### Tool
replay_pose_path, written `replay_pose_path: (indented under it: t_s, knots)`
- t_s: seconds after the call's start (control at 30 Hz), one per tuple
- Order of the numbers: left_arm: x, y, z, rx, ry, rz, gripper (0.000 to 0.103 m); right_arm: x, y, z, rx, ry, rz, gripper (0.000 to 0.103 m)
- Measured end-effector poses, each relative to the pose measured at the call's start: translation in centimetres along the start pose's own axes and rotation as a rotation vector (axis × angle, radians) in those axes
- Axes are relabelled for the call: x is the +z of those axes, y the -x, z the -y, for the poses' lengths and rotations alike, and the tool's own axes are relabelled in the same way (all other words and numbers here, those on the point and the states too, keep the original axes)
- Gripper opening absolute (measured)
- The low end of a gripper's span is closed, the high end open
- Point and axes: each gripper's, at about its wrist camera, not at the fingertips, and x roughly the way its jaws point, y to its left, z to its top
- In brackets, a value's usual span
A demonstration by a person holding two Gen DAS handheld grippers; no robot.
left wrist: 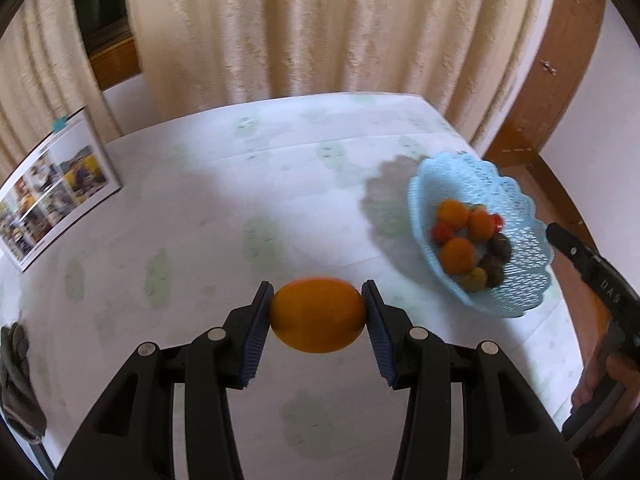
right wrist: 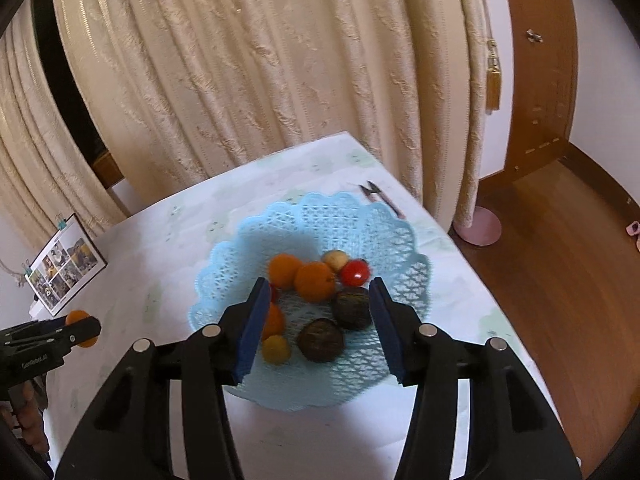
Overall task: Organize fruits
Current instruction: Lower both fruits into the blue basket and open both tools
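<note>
My left gripper (left wrist: 318, 304) is shut on an orange (left wrist: 318, 314) and holds it above the white table (left wrist: 200, 200), left of the light blue lattice basket (left wrist: 516, 240). The basket (right wrist: 360, 224) holds several fruits: oranges (right wrist: 314, 280), a red tomato (right wrist: 355, 273), dark brown round fruits (right wrist: 320, 340) and small yellow ones (right wrist: 275, 349). My right gripper (right wrist: 316, 324) is open and empty, hovering above the basket's near half. The left gripper with its orange (right wrist: 78, 317) shows at the left edge of the right wrist view. The right gripper's body (left wrist: 588, 268) shows at the right edge of the left wrist view.
A photo calendar (left wrist: 52, 188) stands at the table's left edge. Small scissors (right wrist: 380, 198) lie behind the basket near the far right corner. Beige curtains (right wrist: 260, 60) hang behind the table. A wooden door and floor (right wrist: 560, 240) are to the right. A dark cloth (left wrist: 16, 380) lies at the left.
</note>
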Motion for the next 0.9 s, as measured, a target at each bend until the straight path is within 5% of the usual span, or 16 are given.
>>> replay_pose_path:
  t_s: [0.57,0.67,0.9]
  knots:
    - [3.5,-4.6,11.5,-0.165,-0.154,-0.016,0.047,-2.9,1.7,4.4,-0.062,-0.056,-0.045,0.071]
    - [4.1,-4.6,12.4,-0.170,-0.163,0.006,0.065,-3.2,1.7,4.7,-0.063,-0.057,-0.053,0.072]
    - [4.7,-4.0,11.9,-0.156,-0.143,0.027,0.085,-3.6,1.8,4.3,-0.059,-0.030,-0.058,0.088]
